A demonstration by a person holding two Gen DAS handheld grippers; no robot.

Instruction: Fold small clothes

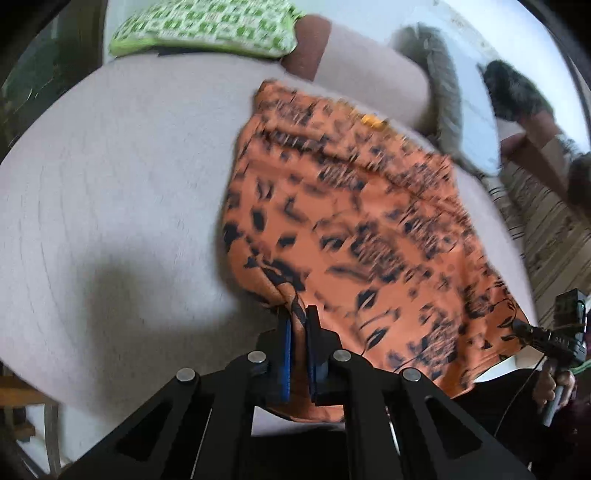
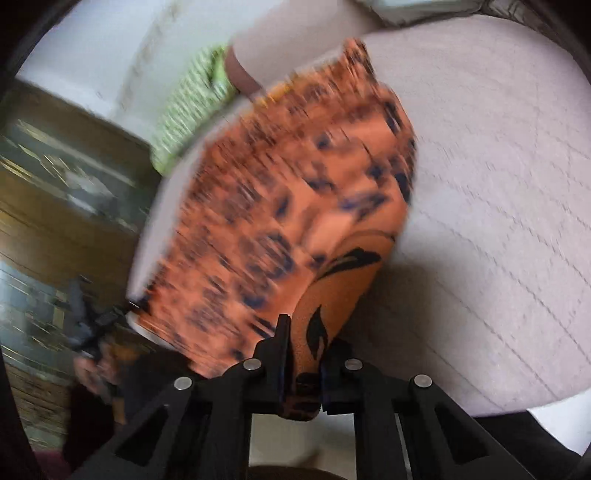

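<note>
No legible text, label, brand or number anywhere: only blurred black marks on the orange garment (image 1: 354, 229) and green block shapes on the green-and-white cloth (image 1: 207, 29), too smeared to read.

Home: bed (image 1: 110, 184), cushions (image 1: 207, 29).

Pale quilted bed (image 1: 110, 184), white wall (image 1: 369, 14), patterned rug (image 1: 546, 221)

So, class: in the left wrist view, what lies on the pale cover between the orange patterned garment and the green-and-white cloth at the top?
Nothing: bare pale cover separates the orange garment from the green-and-white cloth, in the left wrist view.
</note>
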